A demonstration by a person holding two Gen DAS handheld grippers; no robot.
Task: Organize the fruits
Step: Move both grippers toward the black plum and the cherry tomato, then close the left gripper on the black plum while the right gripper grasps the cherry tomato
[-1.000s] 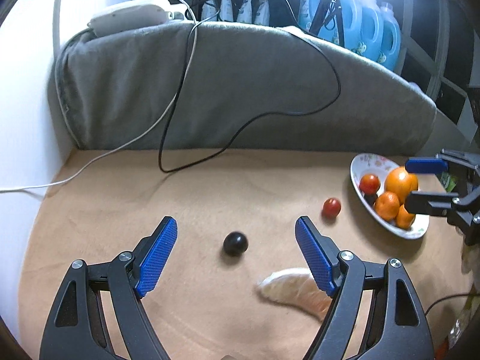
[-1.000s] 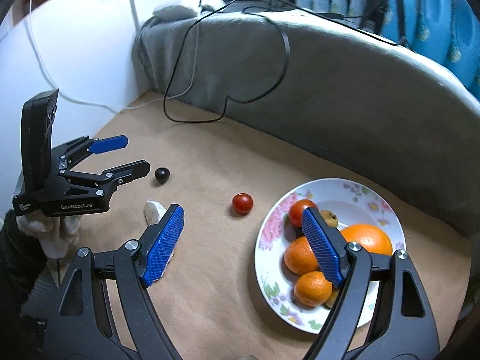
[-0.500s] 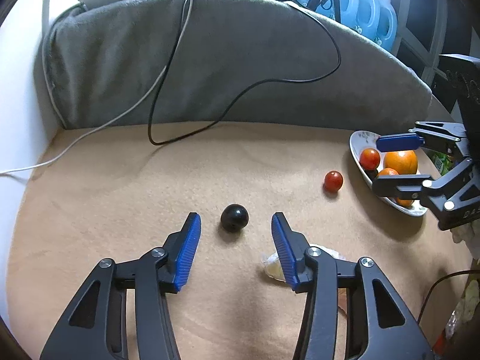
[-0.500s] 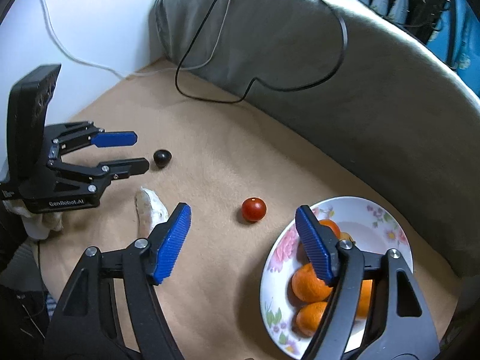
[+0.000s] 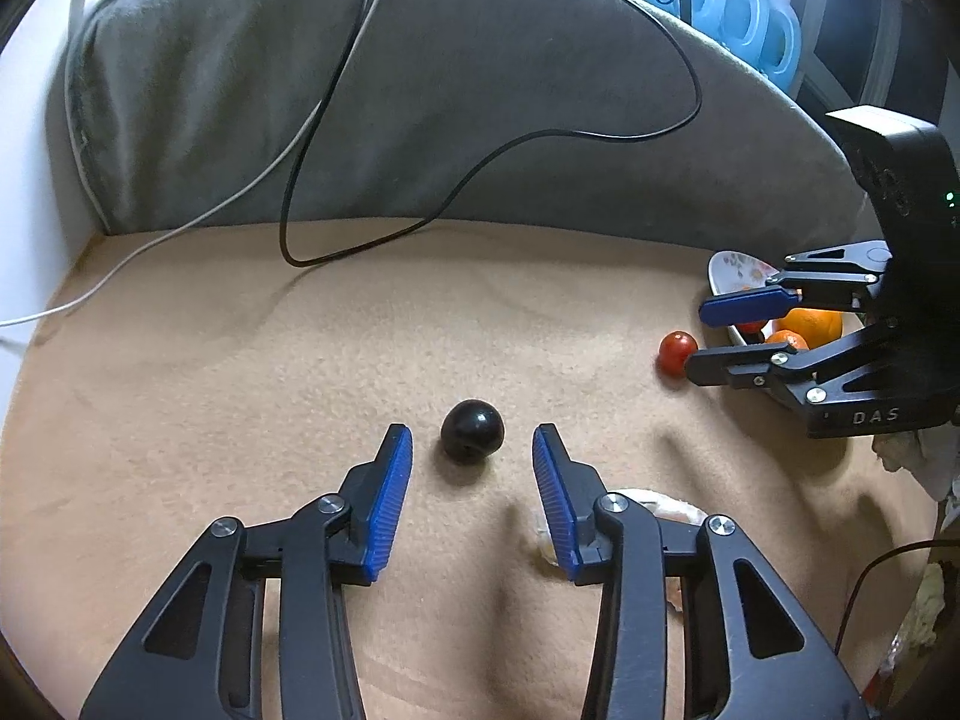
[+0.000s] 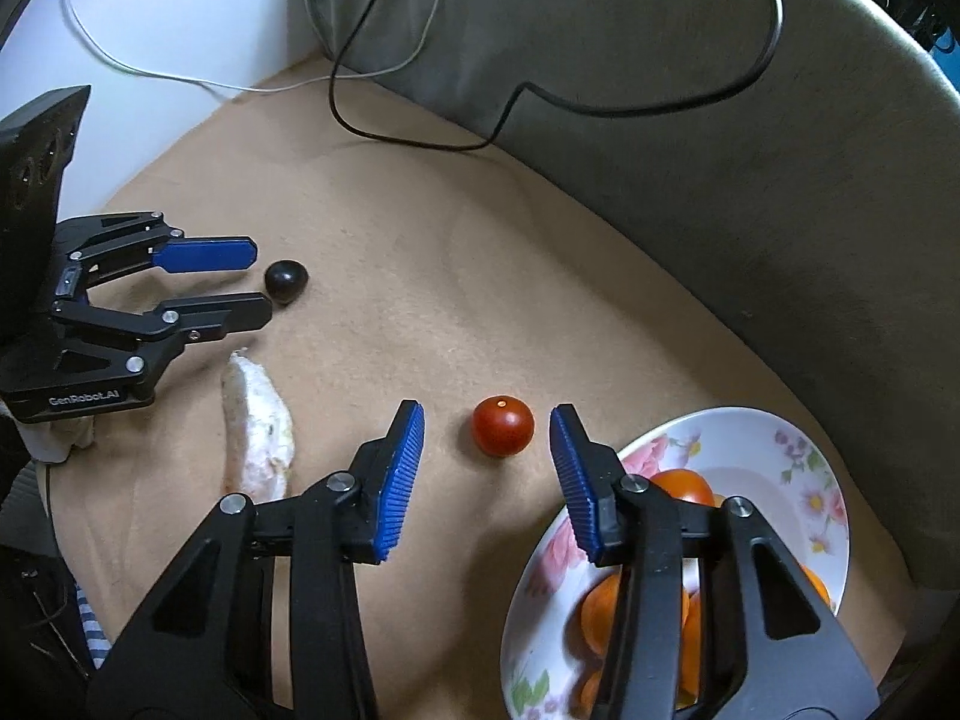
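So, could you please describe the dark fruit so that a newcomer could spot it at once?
Start at the tan blanket spread before the grey cushion. The dark fruit lies on it just beyond the left gripper, whose fingers are closing. It is glossy black, unlike the red tomato near the flowered plate.

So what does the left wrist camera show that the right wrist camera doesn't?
Only the left wrist view shows the blue detergent bottles behind the grey cushion.

Only the right wrist view shows the floral plate's full rim and the whole pale peeled fruit piece.

Both show the small black round fruit, the small red tomato, the oranges, and both grippers closing around, not yet touching, their fruit.
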